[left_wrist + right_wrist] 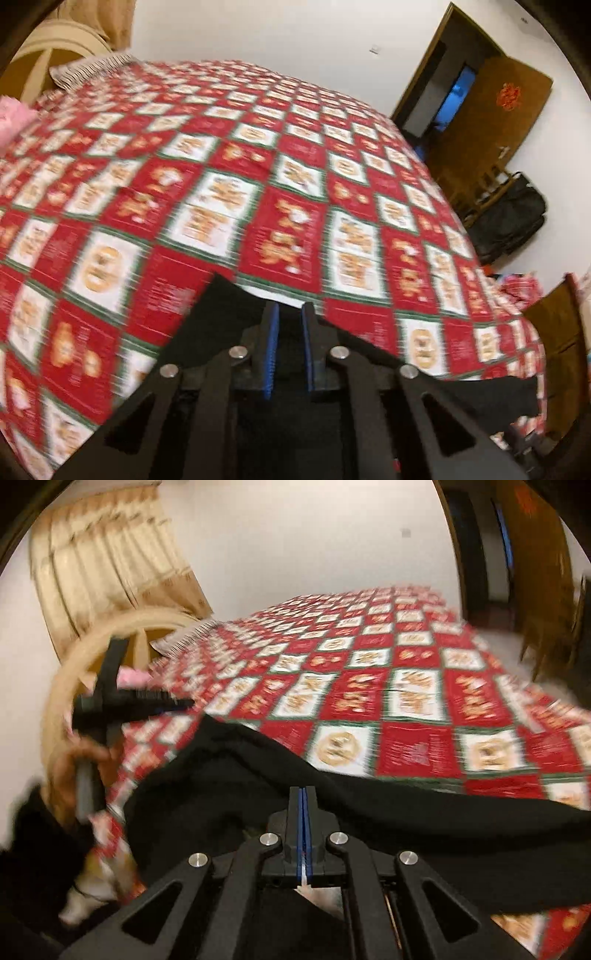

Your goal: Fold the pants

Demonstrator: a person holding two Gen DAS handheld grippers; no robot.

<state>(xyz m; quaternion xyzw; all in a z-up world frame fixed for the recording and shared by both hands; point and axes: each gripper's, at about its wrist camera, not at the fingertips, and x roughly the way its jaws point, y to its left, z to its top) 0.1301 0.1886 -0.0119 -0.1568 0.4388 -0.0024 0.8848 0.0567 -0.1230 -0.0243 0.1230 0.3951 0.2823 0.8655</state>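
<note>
Looking soft and floppy, the black pants [406, 830] want edge holds; right gripper [303, 794] pinches them, left gripper [287, 314] sits apart.

Left gripper [289, 314]: blue-padded fingers parted, black cloth between them
Pants [229, 306]: black, draped over the gripper, lying on the bedspread
Bedspread [258, 177]: red, white and green checks
Door [484, 125]: brown, open
Bag [509, 218]: black, by the wall

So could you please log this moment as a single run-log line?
task: fold pants | left claw: open over black pants | right claw: shut on pants | surface: checked bedspread | frames blurred
</note>
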